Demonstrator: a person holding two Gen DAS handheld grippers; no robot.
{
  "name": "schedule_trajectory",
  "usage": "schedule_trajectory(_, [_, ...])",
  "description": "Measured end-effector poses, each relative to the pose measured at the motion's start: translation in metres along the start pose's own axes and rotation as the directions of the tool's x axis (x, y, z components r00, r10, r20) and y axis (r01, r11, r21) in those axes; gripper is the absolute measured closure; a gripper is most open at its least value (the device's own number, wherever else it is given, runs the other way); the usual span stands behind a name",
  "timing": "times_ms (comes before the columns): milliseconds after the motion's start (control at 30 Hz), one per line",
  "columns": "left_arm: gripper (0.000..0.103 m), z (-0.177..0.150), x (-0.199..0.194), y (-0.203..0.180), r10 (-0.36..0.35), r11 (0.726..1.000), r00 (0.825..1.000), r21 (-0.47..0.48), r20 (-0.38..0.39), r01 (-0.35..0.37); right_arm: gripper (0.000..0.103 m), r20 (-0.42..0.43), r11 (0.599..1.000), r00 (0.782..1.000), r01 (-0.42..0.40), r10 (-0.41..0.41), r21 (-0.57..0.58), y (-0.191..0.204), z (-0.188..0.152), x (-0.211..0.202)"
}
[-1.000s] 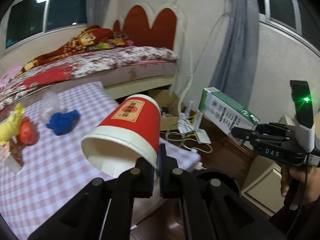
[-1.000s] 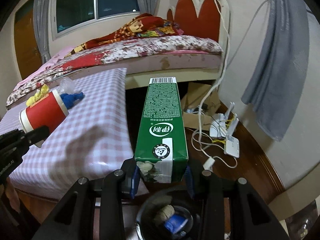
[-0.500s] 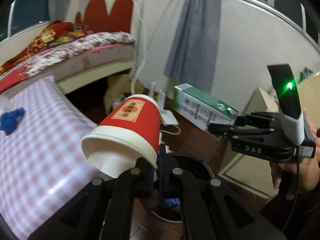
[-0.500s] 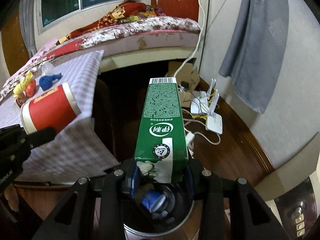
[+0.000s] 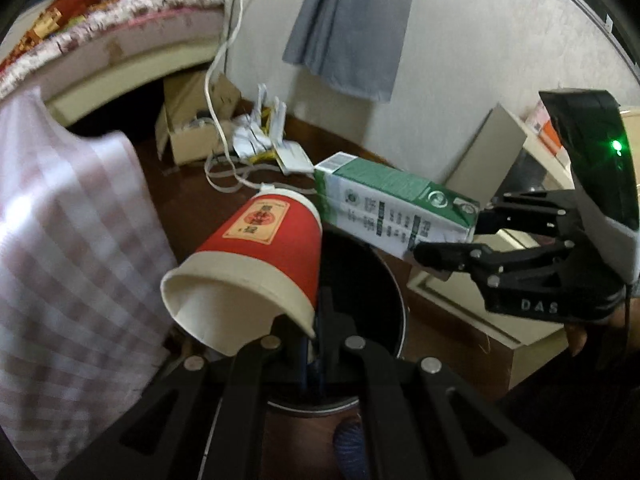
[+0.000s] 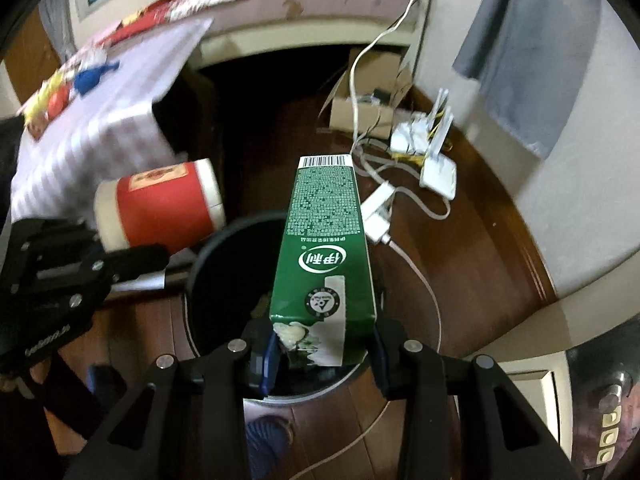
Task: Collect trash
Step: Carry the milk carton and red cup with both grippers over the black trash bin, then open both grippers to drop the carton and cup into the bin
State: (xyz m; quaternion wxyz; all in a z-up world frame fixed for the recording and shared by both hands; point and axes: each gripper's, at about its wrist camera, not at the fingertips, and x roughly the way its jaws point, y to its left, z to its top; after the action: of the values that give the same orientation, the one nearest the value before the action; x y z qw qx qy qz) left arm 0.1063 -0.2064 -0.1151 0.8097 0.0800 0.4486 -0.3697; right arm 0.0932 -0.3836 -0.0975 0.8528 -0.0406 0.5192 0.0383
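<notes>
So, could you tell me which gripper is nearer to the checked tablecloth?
Left. The left gripper, shut on the red paper cup, hangs beside the checked tablecloth; the right gripper, gripping the green carton, sits farther away, across the bin.

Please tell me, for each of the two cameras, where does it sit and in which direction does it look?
Left wrist: on the left gripper, looking steeply down; own fingers pinch the red paper cup.
Right wrist: on the right gripper, looking down; own fingers clamp the green carton.
Shared: both see the black bin, cup, carton and the other gripper.
</notes>
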Motion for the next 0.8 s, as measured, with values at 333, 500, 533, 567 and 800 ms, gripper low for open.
schedule_trajectory(333, [0.029, -0.008, 0.035, 0.009, 0.027, 0.997, 0.995, -0.072, -0.091, -0.034, 0.001, -0.142, 0.994, 0.984, 0.098, -0.103, -0.038, -0.009, -0.003, 0.051])
schedule_trajectory(500, [0.013, -0.02, 0.033, 0.021, 0.119, 0.986, 0.989, -0.103, -0.088, -0.128, 0.001, -0.191, 0.99, 0.972, 0.14, -0.135, 0.013, -0.026, -0.006, 0.061])
schedule_trajectory(533, [0.012, -0.021, 0.033, 0.022, 0.132, 0.985, 0.988, -0.102, -0.084, -0.14, 0.001, -0.194, 0.99, 0.971, 0.142, -0.137, 0.014, -0.027, -0.007, 0.062])
schedule_trajectory(567, [0.012, -0.022, 0.033, 0.023, 0.142, 0.983, 0.987, -0.103, -0.082, -0.15, 0.001, -0.196, 0.989, 0.97, 0.15, -0.146, 0.008, -0.027, -0.007, 0.063])
schedule_trajectory(800, [0.006, -0.023, 0.028, 0.029, 0.189, 0.975, 0.98, -0.106, -0.063, -0.195, 0.001, -0.193, 0.983, 0.965, 0.182, -0.18, -0.007, -0.023, -0.004, 0.063])
